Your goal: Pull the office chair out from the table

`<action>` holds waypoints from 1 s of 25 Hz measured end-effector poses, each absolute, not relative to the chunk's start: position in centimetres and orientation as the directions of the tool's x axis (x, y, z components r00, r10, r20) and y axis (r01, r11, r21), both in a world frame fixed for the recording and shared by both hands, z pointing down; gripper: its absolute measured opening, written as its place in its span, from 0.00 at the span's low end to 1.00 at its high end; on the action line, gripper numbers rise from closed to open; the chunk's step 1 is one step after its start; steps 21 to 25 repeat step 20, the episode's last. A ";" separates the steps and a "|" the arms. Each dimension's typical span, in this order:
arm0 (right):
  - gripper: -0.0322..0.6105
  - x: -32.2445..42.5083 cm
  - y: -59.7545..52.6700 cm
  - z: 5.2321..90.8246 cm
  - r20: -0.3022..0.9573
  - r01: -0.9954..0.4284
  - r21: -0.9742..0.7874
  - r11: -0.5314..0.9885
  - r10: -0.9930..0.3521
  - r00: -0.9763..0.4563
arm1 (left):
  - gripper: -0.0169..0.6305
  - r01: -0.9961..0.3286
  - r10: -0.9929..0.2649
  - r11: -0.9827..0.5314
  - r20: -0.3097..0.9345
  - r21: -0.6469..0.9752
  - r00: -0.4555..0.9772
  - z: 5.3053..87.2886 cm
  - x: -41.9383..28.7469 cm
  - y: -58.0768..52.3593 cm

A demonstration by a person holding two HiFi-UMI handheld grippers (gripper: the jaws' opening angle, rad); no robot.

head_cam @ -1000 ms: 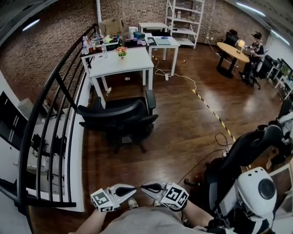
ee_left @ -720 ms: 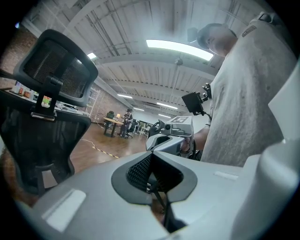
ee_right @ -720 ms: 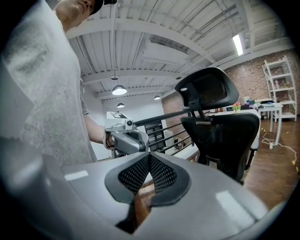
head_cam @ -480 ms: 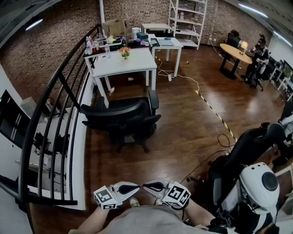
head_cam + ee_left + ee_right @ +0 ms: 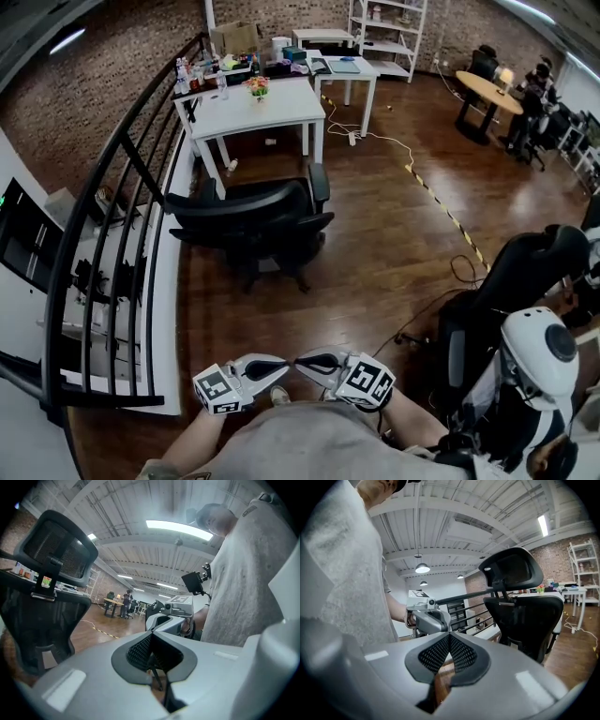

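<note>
Black mesh-backed office chair [image 5: 246,223] (armrests, headrest) upright just in front of the white table [image 5: 274,112]

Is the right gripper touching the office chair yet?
Apart. Head view: bare floor lies between the right gripper and the office chair.

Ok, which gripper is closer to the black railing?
Left. The left gripper sits just right of the black railing, near its lower end; the right gripper is beyond it, farther right.
</note>
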State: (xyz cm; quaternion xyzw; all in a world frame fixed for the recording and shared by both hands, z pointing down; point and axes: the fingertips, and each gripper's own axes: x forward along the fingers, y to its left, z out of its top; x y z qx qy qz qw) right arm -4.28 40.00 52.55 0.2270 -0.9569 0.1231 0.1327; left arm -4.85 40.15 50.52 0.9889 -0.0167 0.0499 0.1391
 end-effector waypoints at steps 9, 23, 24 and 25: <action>0.06 -4.5 39.6 52.0 0.324 -0.448 -0.174 0.877 -0.379 -0.867 | 0.03 -0.056 -0.027 -0.959 0.107 0.278 0.994 50.2 -5.0 39.9; 0.06 -5.2 39.0 51.6 0.315 -0.437 -0.172 0.883 -0.371 -0.874 | 0.03 -0.059 -0.028 -0.958 0.112 0.282 0.993 50.0 -5.5 39.4; 0.06 -5.2 39.0 51.6 0.315 -0.437 -0.172 0.883 -0.371 -0.874 | 0.03 -0.059 -0.028 -0.958 0.112 0.282 0.993 50.0 -5.5 39.4; 0.06 -5.2 39.0 51.6 0.315 -0.437 -0.172 0.883 -0.371 -0.874 | 0.03 -0.059 -0.028 -0.958 0.112 0.282 0.993 50.0 -5.5 39.4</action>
